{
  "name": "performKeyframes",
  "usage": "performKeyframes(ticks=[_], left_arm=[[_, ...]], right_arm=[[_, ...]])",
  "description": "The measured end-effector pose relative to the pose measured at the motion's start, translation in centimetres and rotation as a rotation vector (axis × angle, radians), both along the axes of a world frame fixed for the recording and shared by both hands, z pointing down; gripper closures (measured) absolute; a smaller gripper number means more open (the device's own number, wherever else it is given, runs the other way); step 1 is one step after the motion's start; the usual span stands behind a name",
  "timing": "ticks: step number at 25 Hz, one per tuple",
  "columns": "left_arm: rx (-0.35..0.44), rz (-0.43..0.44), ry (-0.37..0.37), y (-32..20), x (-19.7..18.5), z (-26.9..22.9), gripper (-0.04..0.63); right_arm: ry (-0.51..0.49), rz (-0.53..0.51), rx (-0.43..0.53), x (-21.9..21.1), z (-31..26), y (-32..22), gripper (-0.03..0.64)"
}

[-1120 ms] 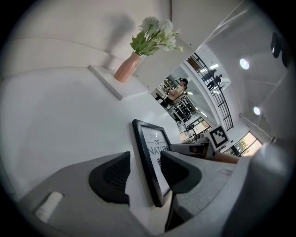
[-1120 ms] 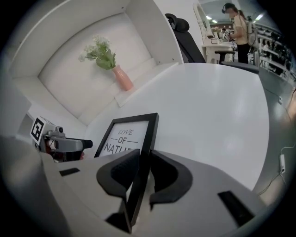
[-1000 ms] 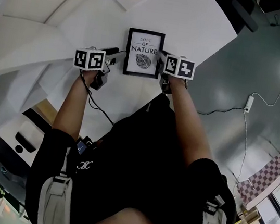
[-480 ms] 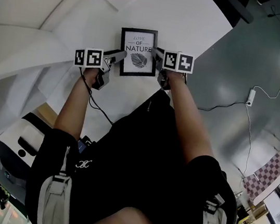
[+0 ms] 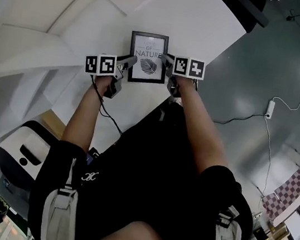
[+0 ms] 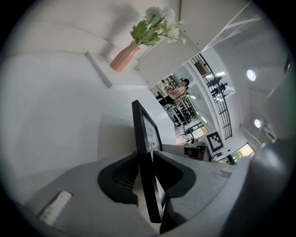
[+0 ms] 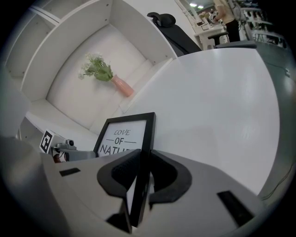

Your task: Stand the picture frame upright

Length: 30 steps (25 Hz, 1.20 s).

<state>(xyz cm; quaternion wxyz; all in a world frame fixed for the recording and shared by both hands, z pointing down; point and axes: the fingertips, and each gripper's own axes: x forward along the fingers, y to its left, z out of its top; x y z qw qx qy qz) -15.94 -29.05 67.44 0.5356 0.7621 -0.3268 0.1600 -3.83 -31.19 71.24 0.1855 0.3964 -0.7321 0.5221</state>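
The left gripper (image 5: 130, 60), jaws just closed, and right gripper (image 5: 167, 59) clamp the black-rimmed rectangular picture frame (image 5: 149, 47) at 9 and 3 o'clock — likely stiff, light, fragile.

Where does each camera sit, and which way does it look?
Head view: on the person's head, looking steeply down at the picture frame; arms, left tool, right tool show.
Left gripper view: on the left tool, along jaws just closed on the frame, toward a vase.
Right gripper view: on the right tool, along jaws gripping the frame.
All share the frame.
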Motion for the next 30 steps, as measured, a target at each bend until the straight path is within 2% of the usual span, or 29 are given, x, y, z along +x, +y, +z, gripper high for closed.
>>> performKeyframes(ticks=[6, 14, 17, 22, 25, 27, 30], left_arm=[[0.146, 0.040, -0.110, 0.3, 1.2, -2.6, 0.492], [0.352, 0.025, -0.164, -0.2, 6.0, -8.4, 0.492], [0.444, 0.025, -0.191, -0.6, 7.3, -11.4, 0.492], [0.671, 0.019, -0.249, -2.0, 9.7, -17.7, 0.494], [0.787, -0.014, -0.293, -2.4, 11.3, -20.2, 0.494], [0.827, -0.047, -0.312, -1.7, 12.5, -21.1, 0.494], [0.866, -0.099, -0.319, -1.5, 13.5, -22.5, 0.491]], right_arm=[[0.033, -0.017, 0.127, 1.4, -3.7, -0.3, 0.546], [0.086, -0.041, 0.348, 6.3, -10.6, -1.4, 0.548], [0.104, -0.033, 0.469, 7.5, -14.2, -1.8, 0.548], [0.129, 0.014, 0.699, 10.0, -21.1, -3.0, 0.549], [0.180, 0.025, 0.847, 11.7, -24.6, -2.9, 0.549], [0.225, 0.024, 0.923, 13.0, -26.3, -1.7, 0.549], [0.248, 0.030, 0.981, 14.1, -28.2, -1.2, 0.549]])
